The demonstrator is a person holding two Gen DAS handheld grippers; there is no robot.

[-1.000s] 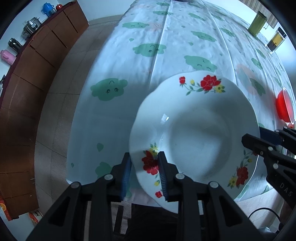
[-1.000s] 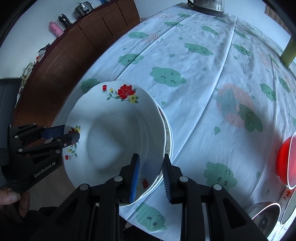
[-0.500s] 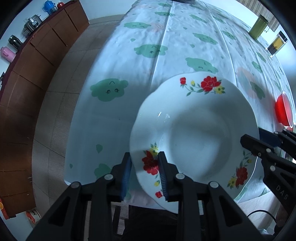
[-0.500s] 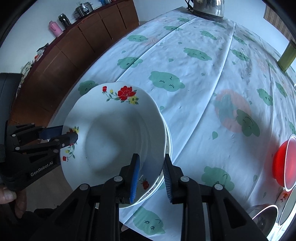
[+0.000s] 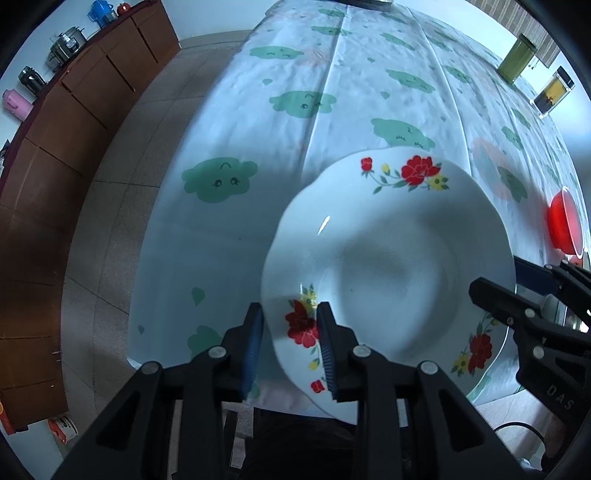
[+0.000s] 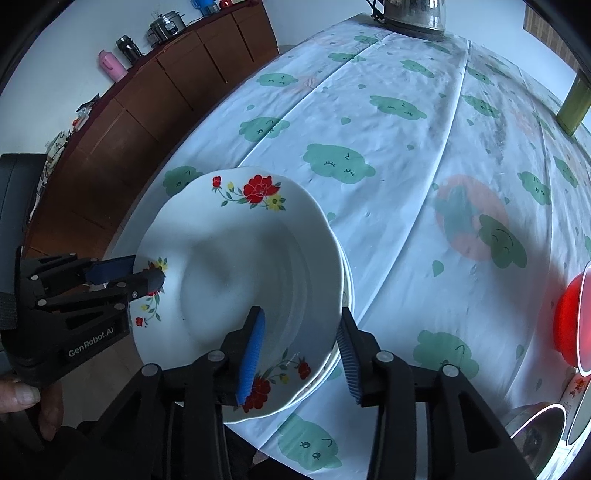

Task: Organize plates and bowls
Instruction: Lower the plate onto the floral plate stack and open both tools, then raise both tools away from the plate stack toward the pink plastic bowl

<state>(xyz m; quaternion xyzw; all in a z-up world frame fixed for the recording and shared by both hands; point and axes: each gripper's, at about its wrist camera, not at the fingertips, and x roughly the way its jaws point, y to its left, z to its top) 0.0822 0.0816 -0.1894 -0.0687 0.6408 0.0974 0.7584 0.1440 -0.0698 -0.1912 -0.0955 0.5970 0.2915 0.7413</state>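
Observation:
A deep white plate [image 5: 388, 258] [image 6: 240, 266] with red flowers lies on top of a stack of like plates [image 6: 345, 284] at the table's near edge. My left gripper [image 5: 290, 339] [image 6: 146, 269] holds the top plate's left rim. Its pads still touch the rim as the jaws begin to ease apart. My right gripper [image 6: 301, 354] [image 5: 498, 280] straddles the right rim of the stack. Its jaws are opening, with the rim between them. The pads stand off it, one above the plate's well and one outside the stack.
A red bowl [image 5: 563, 221] [image 6: 569, 321] sits to the right, with metal-rimmed dishes [image 6: 535, 432] nearer. A kettle [image 6: 413, 14] and two jars [image 5: 515, 57] stand at the far end. A wooden sideboard [image 5: 74, 129] runs along the left. A hand [image 6: 22, 398] grips the left tool.
My right gripper's jaws have spread wide and let go of the plates' right rim. The plates and my left gripper have kept their place.

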